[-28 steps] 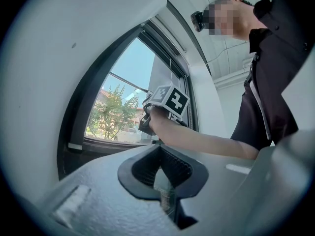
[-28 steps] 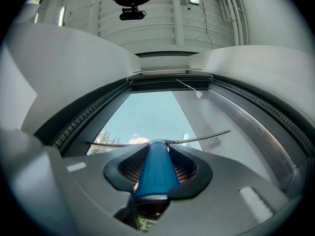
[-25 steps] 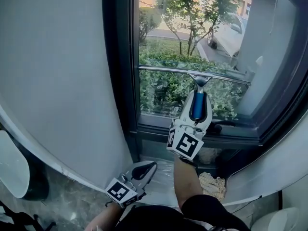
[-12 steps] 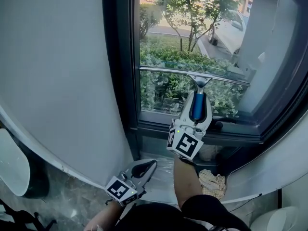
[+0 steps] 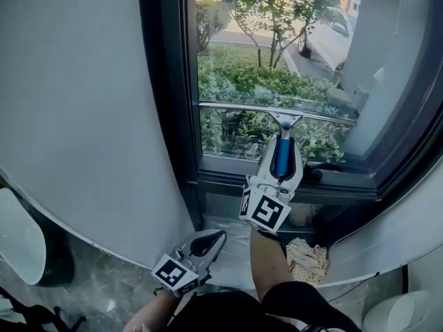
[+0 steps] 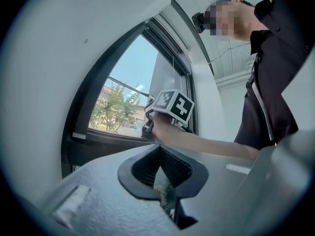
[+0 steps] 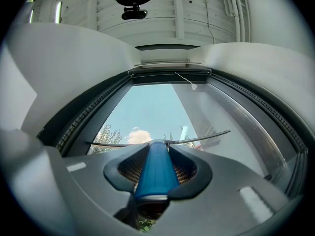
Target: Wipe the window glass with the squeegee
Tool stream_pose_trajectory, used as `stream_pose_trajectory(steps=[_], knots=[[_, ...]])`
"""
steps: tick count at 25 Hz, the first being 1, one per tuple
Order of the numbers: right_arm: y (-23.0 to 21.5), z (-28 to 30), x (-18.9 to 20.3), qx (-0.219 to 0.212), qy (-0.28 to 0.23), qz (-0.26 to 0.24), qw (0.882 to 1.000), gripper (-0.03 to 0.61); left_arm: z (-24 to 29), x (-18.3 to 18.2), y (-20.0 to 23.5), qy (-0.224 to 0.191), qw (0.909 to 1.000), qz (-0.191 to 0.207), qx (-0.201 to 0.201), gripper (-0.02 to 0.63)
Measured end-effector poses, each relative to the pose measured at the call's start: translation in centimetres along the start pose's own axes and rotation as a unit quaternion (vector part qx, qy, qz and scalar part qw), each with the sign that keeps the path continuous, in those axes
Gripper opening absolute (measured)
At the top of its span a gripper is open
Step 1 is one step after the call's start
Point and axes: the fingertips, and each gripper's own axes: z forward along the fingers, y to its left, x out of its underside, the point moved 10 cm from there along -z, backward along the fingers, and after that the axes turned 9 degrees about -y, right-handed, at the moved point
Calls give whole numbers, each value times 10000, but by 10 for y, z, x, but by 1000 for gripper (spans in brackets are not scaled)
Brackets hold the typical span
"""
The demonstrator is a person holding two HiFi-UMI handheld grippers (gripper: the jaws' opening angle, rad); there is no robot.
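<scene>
right arm: we see the forearm (image 5: 266, 254) come up from the bottom edge of the head view, stretched forward toward the window. It is bare below a dark sleeve.
right gripper (image 5: 279, 159): points up at the pane, with its marker cube (image 5: 265, 209) facing us. The jaws are clamped on the squeegee's blue handle (image 7: 153, 170), which fills the gap between the pads.
squeegee (image 5: 277, 120): the handle is upright in the right gripper. The thin blade (image 5: 228, 106) lies across the lower part of the window glass (image 5: 235, 54), reaching from the glass's left edge toward its right edge and sloping slightly down to the right. It looks pressed to the pane. In the right gripper view the blade (image 7: 206, 137) shows as a thin line just past the jaw tips.
left arm: held low and close to the body, below and left of the right one and well away from the window.
left gripper (image 5: 206, 243): tips aim up and to the right. In the left gripper view (image 6: 165, 173) the jaws are together with nothing between them. That view also looks at the right gripper's cube (image 6: 171, 104) and the forearm.
window frame (image 5: 163, 88): dark, set between white walls (image 5: 76, 116).
recess below the bottom rail: a crumpled pale rag (image 5: 304, 258) lies in it, right of the forearm.
outside: green shrubs (image 5: 242, 81), a small tree, and a white car (image 5: 332, 40) at the glass's upper right corner.
</scene>
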Motion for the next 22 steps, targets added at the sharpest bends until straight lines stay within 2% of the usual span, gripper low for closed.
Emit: stream_pose_trajectory(steps=[11, 22], knots=[[0, -14, 7, 19, 155, -20, 9999, 130, -8, 13, 1, 197, 9997, -160, 43, -2], [0, -27, 16, 29, 281, -13, 9996, 130, -15, 22, 0, 296, 9994, -135, 123, -2]])
